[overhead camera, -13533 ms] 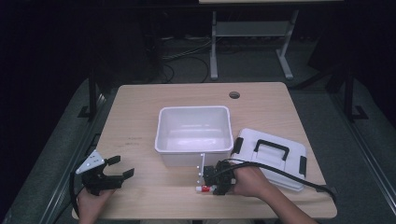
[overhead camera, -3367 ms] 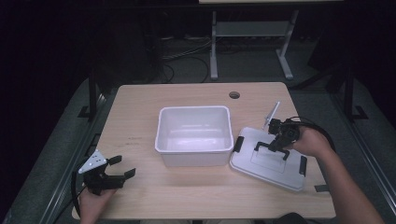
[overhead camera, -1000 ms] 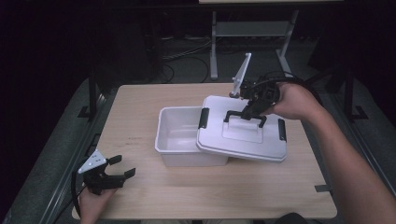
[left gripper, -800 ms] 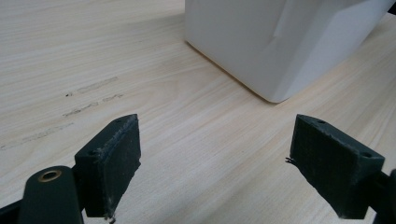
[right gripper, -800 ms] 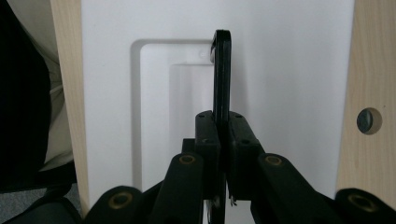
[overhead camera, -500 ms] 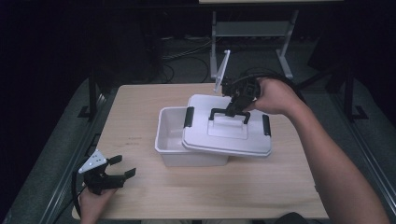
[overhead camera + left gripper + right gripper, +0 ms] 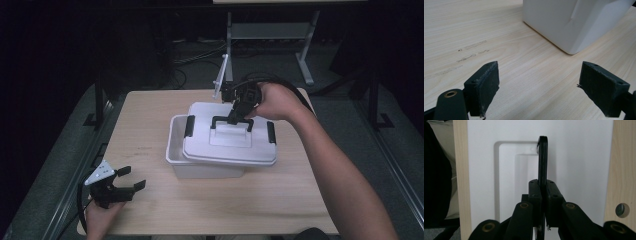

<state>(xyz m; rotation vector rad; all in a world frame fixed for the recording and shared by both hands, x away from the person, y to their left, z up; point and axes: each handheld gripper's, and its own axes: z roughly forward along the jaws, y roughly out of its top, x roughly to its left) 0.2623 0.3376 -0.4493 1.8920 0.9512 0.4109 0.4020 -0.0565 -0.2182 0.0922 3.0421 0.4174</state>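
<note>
At the near left corner of the tabletop (image 7: 150, 115), the left gripper (image 7: 131, 181) rests with its jaws spread wide and nothing between them, aimed toward the white bin (image 7: 200, 167), whose near corner stands ahead of it in the left gripper view (image 7: 579, 22). Farther in, the right gripper (image 7: 235, 118) is clamped on the black handle (image 7: 231, 122) of the white lid (image 7: 227, 145), the pads pinching the handle's bar edge-on in the right gripper view (image 7: 542, 162). In the past second the lid has travelled leftward from beyond the bin's right side and now hangs over the bin, covering all but a strip of the opening along the left rim. It looks close to seating, though not yet squared up. The lid is flat and rectangular, with a recessed panel under the handle and black latches at its two ends (image 7: 190, 126).
</note>
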